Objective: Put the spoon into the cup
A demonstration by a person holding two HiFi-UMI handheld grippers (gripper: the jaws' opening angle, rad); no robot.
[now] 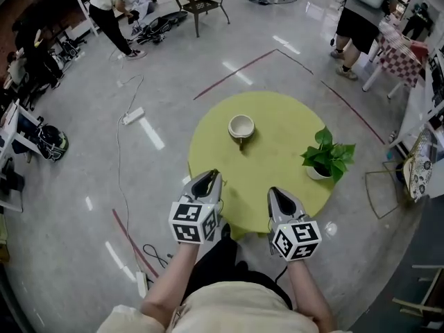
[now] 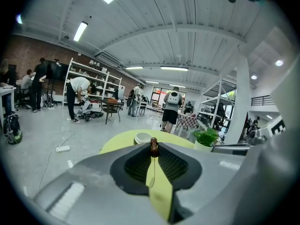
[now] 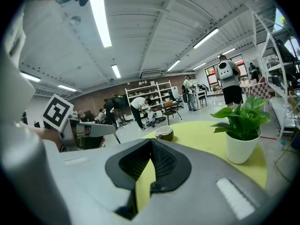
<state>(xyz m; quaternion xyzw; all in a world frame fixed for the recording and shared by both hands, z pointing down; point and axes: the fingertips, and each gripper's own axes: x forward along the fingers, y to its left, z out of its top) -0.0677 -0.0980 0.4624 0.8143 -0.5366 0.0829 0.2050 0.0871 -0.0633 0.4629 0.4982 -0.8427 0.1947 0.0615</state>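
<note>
Poised over the tabletop's (image 1: 277, 127) near edge with both grippers, side by side and apart. Clamped in the left gripper (image 1: 207, 177): the spoon (image 2: 153, 148), edge-on, with the jaws nearly together on its thin handle and its brown end poking out at the tips. Nothing in the right gripper (image 1: 277, 193), with the jaws closed tip to tip. Ahead, toward the far edge and left of the middle, the cup (image 1: 241, 126), well apart from both grippers. By the right edge, a plant (image 1: 327, 158) in a white pot. Beyond, on the grey floor (image 1: 83, 172), several people among shelves.
</note>
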